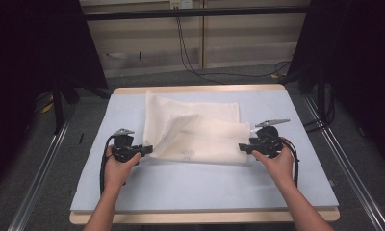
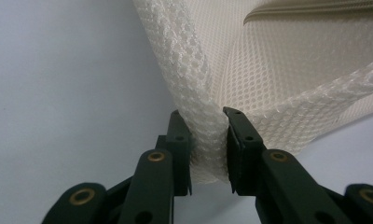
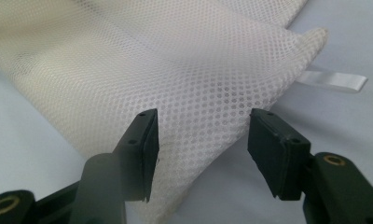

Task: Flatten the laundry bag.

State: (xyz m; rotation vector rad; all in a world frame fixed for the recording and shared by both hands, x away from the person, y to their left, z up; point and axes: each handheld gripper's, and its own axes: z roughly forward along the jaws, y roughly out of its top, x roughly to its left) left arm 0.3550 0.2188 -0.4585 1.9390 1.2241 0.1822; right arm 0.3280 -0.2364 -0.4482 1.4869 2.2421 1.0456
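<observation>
Left gripper view: my left gripper [image 2: 208, 140] pinches a bunched edge of the white mesh laundry bag [image 2: 287, 65], pads on the fabric. Right gripper view: my right gripper [image 3: 201, 149] stands wide, mesh between the pads untouched; white ribbon tab [image 3: 334, 80] at upper right. High view: bag lies mid-frame on the grey-blue mat [image 1: 200, 185], half folded.
</observation>
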